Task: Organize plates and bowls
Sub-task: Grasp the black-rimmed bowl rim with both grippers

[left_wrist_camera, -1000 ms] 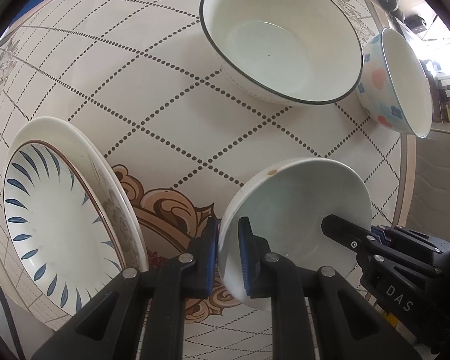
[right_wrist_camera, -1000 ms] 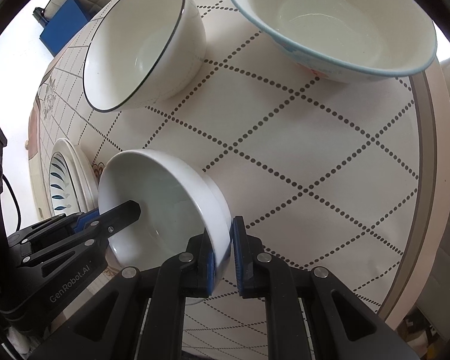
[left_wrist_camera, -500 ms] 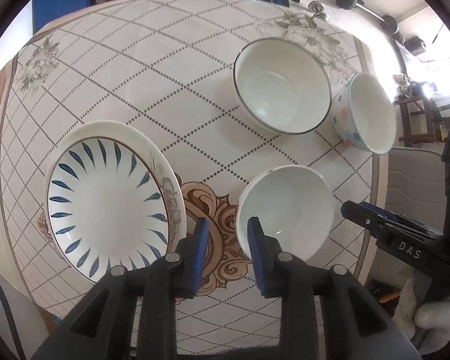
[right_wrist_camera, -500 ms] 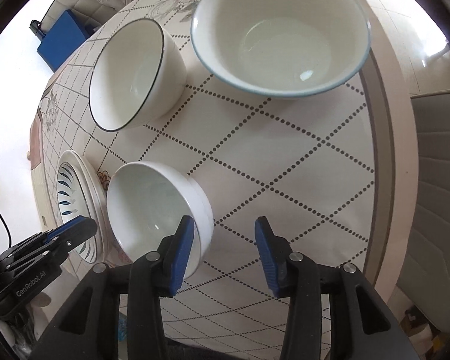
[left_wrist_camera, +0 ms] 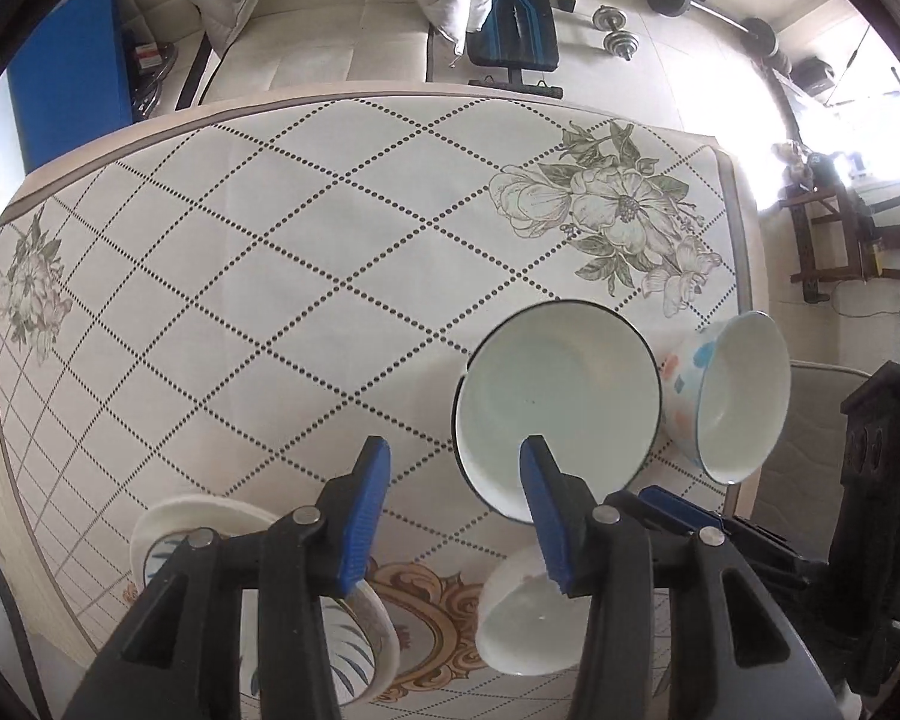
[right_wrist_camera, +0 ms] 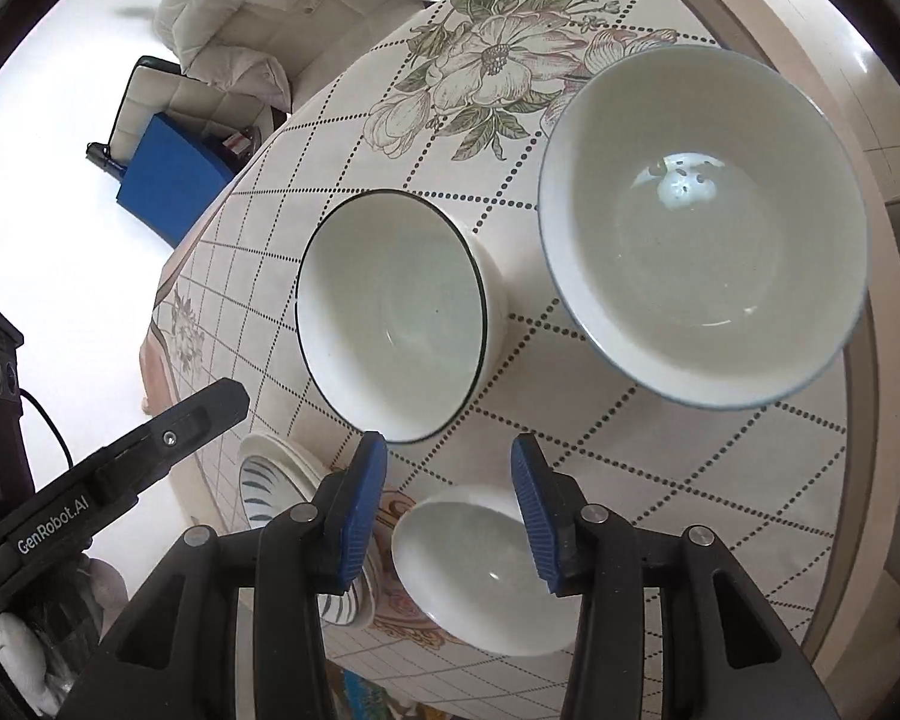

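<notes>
Here, left gripper (left_wrist_camera: 453, 507): jaws just been opening, parted, nothing between pads. Right gripper (right_wrist_camera: 447, 504): jaws parted, nothing gripped. Nearest, small white bowl (right_wrist_camera: 480, 570) on table (right_wrist_camera: 660, 480), free of both grippers; blue-leaf plate (left_wrist_camera: 354, 636) beside it, stacked on second plate. Farther, black-rimmed bowl (right_wrist_camera: 393, 315); just beside it, spotted blue-rimmed bowl (right_wrist_camera: 705, 222) near table edge. Beyond table, sofa (left_wrist_camera: 306, 30), weight bench (left_wrist_camera: 513, 18), dumbbells.

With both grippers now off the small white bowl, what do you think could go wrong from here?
1. The floral bowl stands close to the table edge; a nudge might tip it off.
2. The black-rimmed bowl sits close beside it, so a wide approach by the right gripper could knock them together.
</notes>
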`<state>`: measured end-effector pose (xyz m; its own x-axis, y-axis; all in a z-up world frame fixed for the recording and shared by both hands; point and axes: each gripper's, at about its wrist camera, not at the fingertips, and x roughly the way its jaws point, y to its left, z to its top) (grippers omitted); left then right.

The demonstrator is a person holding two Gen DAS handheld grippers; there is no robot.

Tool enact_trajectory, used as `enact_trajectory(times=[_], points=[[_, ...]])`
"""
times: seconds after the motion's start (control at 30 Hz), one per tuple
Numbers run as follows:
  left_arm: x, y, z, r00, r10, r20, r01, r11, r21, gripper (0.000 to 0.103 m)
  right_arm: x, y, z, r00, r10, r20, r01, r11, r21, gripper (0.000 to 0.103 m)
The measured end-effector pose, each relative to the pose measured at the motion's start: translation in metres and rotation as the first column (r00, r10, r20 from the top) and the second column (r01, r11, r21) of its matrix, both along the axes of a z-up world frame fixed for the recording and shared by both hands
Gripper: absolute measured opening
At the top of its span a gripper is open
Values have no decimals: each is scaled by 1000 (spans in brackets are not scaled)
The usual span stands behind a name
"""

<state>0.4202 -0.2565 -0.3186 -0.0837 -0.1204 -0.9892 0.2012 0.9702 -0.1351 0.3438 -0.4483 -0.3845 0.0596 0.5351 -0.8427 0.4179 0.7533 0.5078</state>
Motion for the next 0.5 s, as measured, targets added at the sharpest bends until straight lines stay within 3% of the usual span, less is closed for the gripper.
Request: enact_trajectory(times=[0.23, 0.27, 0.43, 0.5], points=[[28, -24, -39, 992, -105, -65, 107, 994, 28, 41, 19, 2, -28, 998, -42, -50, 41, 999, -11, 46], [30, -28, -43, 991, -120, -65, 122, 992, 32, 34, 20, 2, -31, 997, -48, -57, 48, 999, -5, 46], [35, -42, -61, 981, -176, -81, 180, 982, 48, 27, 27, 9, -36, 997, -32, -67, 30, 999, -33, 45], [35, -46, -68, 978, -189, -91, 194, 980, 53, 17, 29, 14, -37, 997, -25, -70, 21, 998, -63, 44]])
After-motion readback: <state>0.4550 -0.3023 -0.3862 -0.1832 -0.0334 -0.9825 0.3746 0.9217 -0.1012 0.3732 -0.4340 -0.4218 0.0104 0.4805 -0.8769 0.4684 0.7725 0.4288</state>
